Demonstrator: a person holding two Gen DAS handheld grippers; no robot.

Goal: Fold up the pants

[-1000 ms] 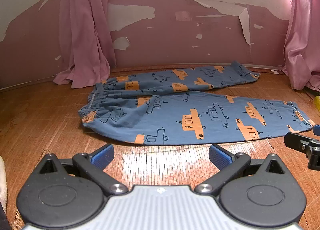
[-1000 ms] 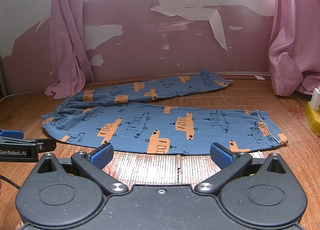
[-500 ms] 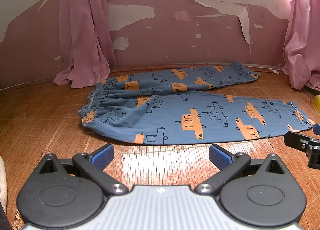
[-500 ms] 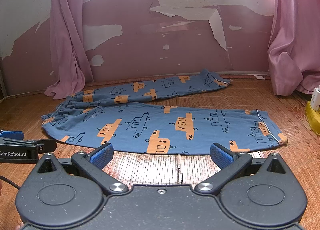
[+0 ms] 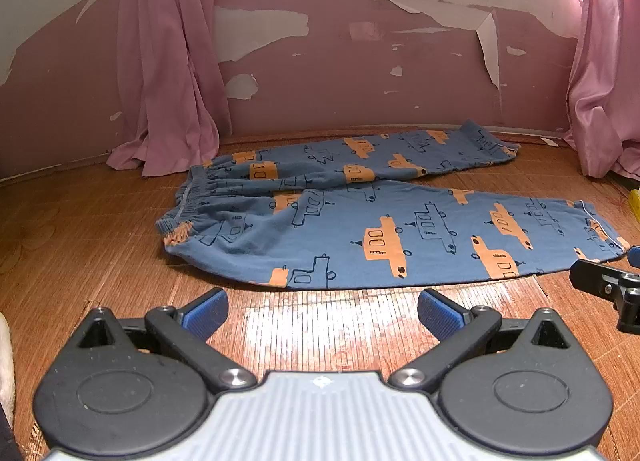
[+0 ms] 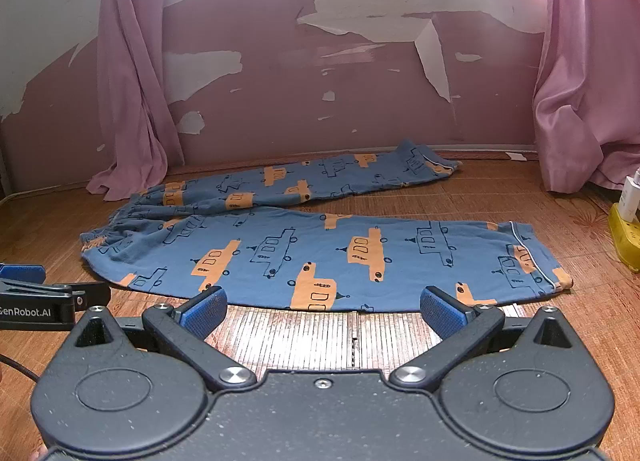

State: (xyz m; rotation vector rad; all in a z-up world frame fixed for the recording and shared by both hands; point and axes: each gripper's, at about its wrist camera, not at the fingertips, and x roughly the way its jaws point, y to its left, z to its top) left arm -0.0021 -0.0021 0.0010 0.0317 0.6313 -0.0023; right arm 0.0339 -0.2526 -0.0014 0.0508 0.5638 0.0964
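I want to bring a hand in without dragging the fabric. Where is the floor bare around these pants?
Bare floor lies between the open left claw and the pants, left of the waistband, and in the wedge between the two legs near the cuffs. It is crowded at the yellow object and both curtains.

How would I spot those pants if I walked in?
Look at the wooden floor below the peeling pink wall, between two pink curtains. The pants lie spread flat there, legs apart: the only blue cloth, printed with orange vehicles.
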